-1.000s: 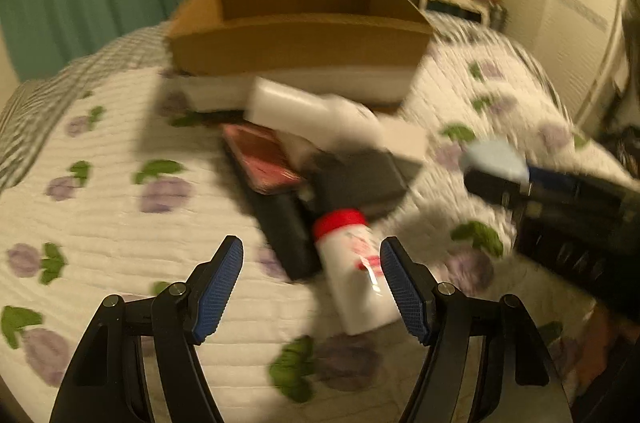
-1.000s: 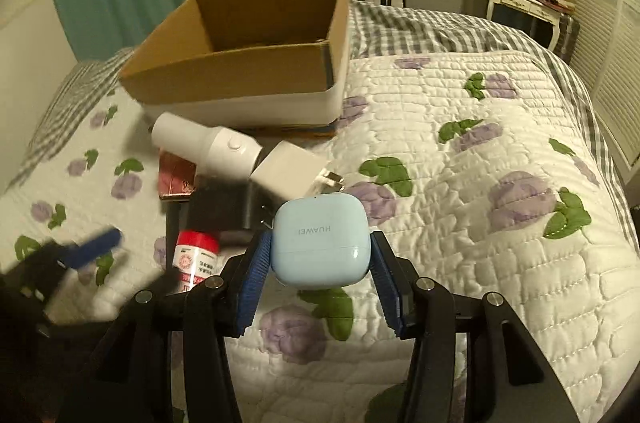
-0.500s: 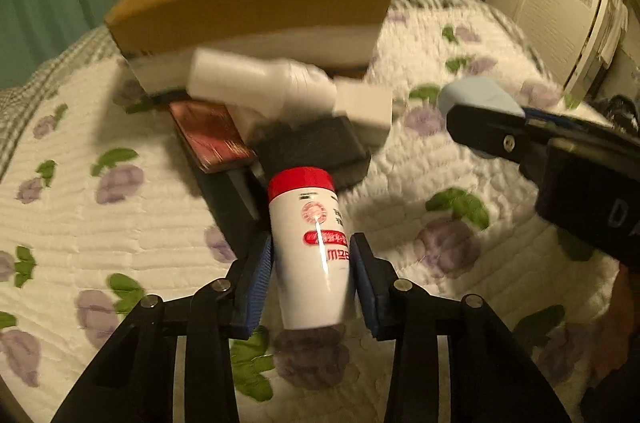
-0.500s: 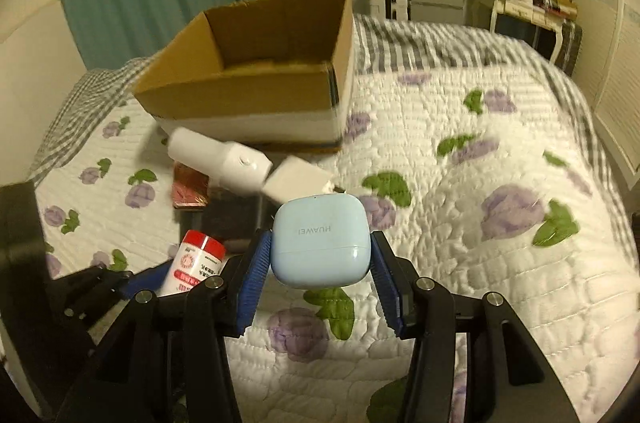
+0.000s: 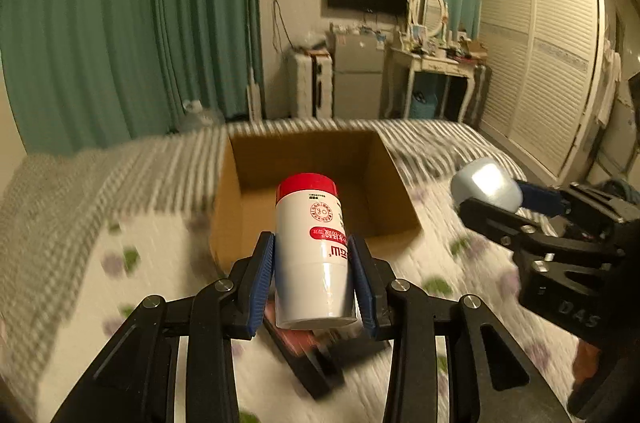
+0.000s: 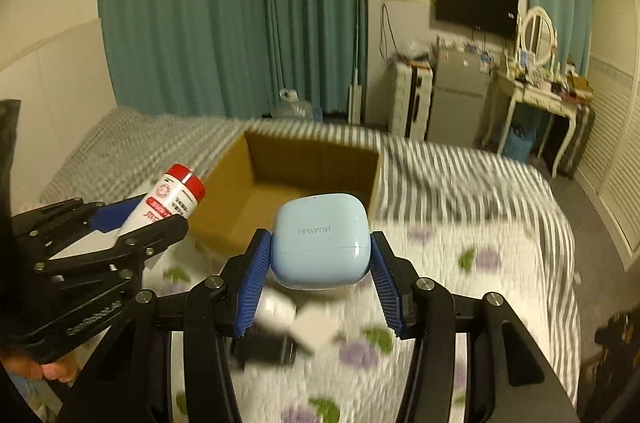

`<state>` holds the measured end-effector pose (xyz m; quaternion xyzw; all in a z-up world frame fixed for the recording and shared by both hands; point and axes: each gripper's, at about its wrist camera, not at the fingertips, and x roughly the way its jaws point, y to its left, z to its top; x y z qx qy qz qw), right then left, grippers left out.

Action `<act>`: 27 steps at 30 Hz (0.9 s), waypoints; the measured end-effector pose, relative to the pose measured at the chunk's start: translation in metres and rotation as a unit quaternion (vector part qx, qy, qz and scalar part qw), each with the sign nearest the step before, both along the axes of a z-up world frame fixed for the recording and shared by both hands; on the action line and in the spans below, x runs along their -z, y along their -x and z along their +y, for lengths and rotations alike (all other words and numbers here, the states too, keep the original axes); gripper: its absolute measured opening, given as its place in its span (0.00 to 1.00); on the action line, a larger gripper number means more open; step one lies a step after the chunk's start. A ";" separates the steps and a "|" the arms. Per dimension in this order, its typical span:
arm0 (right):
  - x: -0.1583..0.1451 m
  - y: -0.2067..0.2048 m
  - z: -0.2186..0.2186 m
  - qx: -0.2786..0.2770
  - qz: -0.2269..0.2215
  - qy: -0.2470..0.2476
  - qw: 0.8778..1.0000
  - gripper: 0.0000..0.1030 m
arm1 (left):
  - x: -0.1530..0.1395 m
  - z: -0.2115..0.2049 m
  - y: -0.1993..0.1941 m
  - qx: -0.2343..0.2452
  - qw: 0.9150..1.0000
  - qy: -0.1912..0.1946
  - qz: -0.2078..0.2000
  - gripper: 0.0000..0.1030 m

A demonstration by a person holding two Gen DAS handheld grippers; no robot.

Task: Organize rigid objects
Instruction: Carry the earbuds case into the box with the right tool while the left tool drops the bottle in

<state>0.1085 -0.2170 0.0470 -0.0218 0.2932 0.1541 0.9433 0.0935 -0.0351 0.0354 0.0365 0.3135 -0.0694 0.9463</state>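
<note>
While your left gripper (image 5: pixel 314 281) clamps its blue pads on the lower body of the white bottle (image 5: pixel 312 251), red cap pointing away from you, your right gripper (image 6: pixel 318 281) squeezes the pale blue earbud case (image 6: pixel 320 241) by its two sides. Both things hang in the air above the quilted bed (image 6: pixel 500 263), just short of the open cardboard box (image 5: pixel 304 179) lying beyond them. Under the bottle you have a dark flat box and a reddish item (image 5: pixel 298 337); under the case sits a white charger (image 6: pixel 314 333), blurred.
</note>
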 end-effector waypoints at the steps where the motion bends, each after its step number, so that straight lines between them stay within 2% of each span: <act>1: -0.004 -0.008 0.001 0.000 -0.004 -0.002 1.000 0.48 | -0.003 0.000 -0.010 -0.002 1.000 -0.006 -0.005 0.37; 4: -0.010 -0.036 0.006 -0.001 -0.008 -0.008 1.000 0.48 | -0.002 0.003 -0.045 -0.004 1.000 -0.012 -0.005 0.37; 7: -0.005 -0.064 0.014 0.000 -0.005 -0.003 1.000 0.48 | 0.015 0.005 -0.079 -0.004 1.000 -0.019 0.004 0.37; 13: 0.034 -0.104 0.021 -0.006 0.024 -0.001 1.000 0.48 | 0.061 0.014 -0.113 0.003 0.999 -0.021 0.031 0.37; 16: 0.051 -0.118 0.028 -0.014 0.045 0.001 0.999 0.48 | 0.074 0.022 -0.121 0.002 0.999 -0.012 0.036 0.39; 18: 0.054 -0.122 0.028 -0.014 0.044 0.005 0.999 0.48 | 0.075 0.023 -0.125 -0.002 0.999 -0.006 0.040 0.41; 19: 0.054 -0.122 0.027 -0.014 0.042 0.006 0.999 0.48 | 0.072 0.024 -0.125 -0.005 0.999 -0.003 0.034 0.46; 24: 0.054 -0.129 0.029 -0.004 0.033 -0.004 0.999 0.48 | 0.059 0.027 -0.119 -0.009 1.000 -0.001 0.013 0.50; 25: 0.056 -0.130 0.028 -0.003 0.034 -0.006 0.999 0.53 | 0.057 0.028 -0.118 -0.011 1.000 0.001 0.013 0.50; 26: 0.056 -0.130 0.027 -0.002 0.036 -0.009 0.999 0.70 | 0.055 0.030 -0.116 -0.012 1.000 0.002 0.014 0.50; 27: 0.055 -0.128 0.025 0.002 0.032 -0.010 0.999 0.77 | 0.054 0.031 -0.114 -0.015 1.000 0.001 0.014 0.50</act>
